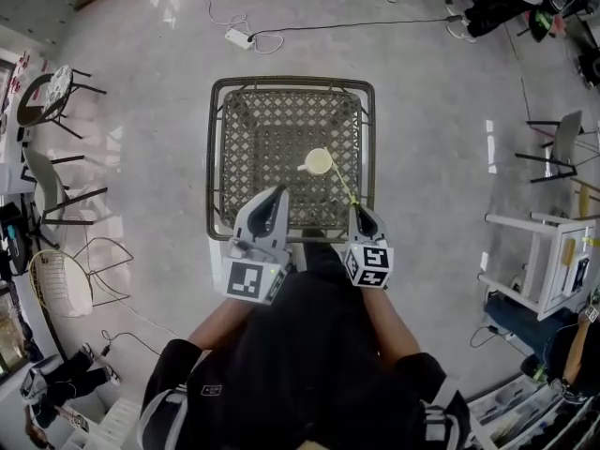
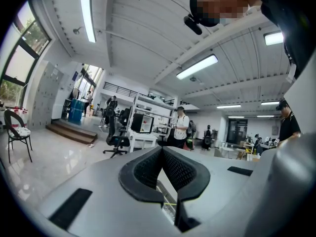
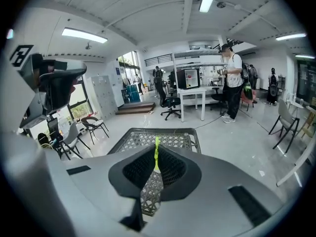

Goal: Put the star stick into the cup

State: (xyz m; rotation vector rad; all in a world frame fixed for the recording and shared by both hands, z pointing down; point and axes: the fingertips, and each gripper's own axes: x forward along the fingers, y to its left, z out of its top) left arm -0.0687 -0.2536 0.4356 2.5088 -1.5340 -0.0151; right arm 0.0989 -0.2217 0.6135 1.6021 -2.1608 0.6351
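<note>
A pale yellow cup (image 1: 318, 162) stands on the woven top of a metal-framed table (image 1: 281, 120), right of its middle. A thin yellow-green star stick (image 1: 345, 189) slants from my right gripper (image 1: 362, 214) up to the cup's near rim; I cannot make out its star end. In the right gripper view the jaws are shut on the stick (image 3: 156, 152), with the table (image 3: 173, 139) beyond them and my right gripper (image 3: 156, 158) low in the frame. My left gripper (image 1: 275, 197) hovers over the table's near edge, left of the cup. Its jaws (image 2: 162, 150) meet at the tips with nothing between them.
Chairs (image 1: 52, 190) and a wire seat (image 1: 61, 281) stand on the floor to the left. A white power strip (image 1: 237, 37) with cables lies beyond the table. A white shelf unit (image 1: 539, 256) is at the right. People stand far off by desks (image 3: 232, 85).
</note>
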